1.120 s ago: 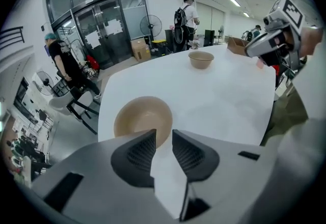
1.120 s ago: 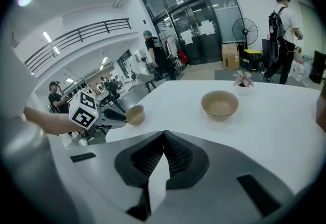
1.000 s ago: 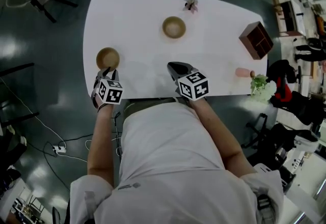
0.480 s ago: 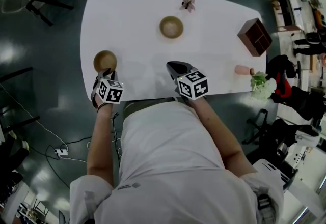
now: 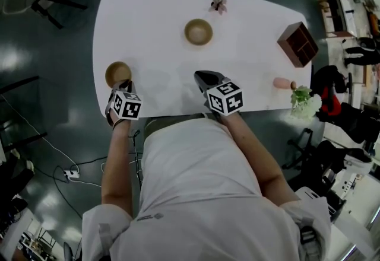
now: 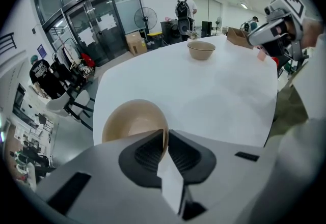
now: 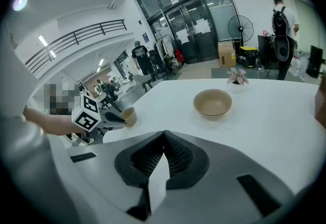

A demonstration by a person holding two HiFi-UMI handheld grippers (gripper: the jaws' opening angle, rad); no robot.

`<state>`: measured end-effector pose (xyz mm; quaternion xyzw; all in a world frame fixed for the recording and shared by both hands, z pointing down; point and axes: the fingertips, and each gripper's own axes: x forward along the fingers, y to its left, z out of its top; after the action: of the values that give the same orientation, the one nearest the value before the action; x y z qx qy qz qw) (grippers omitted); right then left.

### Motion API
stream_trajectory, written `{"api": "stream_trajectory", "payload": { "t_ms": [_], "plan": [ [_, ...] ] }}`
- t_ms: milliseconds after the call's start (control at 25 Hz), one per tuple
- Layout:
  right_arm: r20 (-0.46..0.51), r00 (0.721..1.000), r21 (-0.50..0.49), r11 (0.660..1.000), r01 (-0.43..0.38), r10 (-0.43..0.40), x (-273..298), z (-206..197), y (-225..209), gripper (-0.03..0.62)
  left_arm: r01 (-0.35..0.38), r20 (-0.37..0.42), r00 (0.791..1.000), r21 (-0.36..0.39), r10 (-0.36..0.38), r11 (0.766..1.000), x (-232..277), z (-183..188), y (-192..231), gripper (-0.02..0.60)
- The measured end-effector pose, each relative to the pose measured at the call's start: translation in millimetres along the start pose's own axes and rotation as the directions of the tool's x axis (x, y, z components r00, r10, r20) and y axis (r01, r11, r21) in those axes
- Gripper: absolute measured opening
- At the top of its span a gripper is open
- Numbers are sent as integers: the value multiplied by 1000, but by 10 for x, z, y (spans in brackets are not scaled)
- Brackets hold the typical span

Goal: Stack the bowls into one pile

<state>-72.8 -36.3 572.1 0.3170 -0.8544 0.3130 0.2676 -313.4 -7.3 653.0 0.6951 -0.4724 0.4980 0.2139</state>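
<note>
Status: stacking is not yet done. I count two bowls on the table (image 5: 160, 10), and they stand well apart, so no pile exists.

1. Near bowl (image 6: 131, 122): located at the table's left edge, close to me. The left gripper (image 6: 165, 135) has its fingers (image 6: 147, 152) closed on the rim nearest me, with the bowl wall pinched between them. From the right gripper view the bowl (image 7: 129, 115) shows held at the table's edge. I cannot tell whether its base rests on the table or is just clear of it.

2. Far bowl (image 5: 198, 31): located toward the middle of the table, upright, empty, with nothing touching it. I judge this to be the base of the pile.

3. Right gripper (image 7: 164, 134): fingers (image 7: 145, 159) are pressed together with nothing between them. It hangs over the near edge of the table, well short of the far bowl, and takes no part in the grasp.

Done so far: the grasp on the near bowl is made.

Left to do, as I judge it: carry the near bowl across the table, centre it over the far bowl, lower it in and release. That is one transfer, and it completes the task, since I see no third bowl in any view.
</note>
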Motion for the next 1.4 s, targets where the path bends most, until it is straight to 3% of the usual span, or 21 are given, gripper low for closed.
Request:
{"api": "stream_trajectory", "payload": {
  "t_ms": [720,1400],
  "plan": [
    [7,999,-4,999,-51,51,-262,56,-406,8,-99,-14,995,-61,98,993,-221,396,-115,20],
    [46,998,37,999,-35,33,-713,-48,-965,8,-120,72,990,8,119,993,-398,1348,-580,21]
  ]
}}
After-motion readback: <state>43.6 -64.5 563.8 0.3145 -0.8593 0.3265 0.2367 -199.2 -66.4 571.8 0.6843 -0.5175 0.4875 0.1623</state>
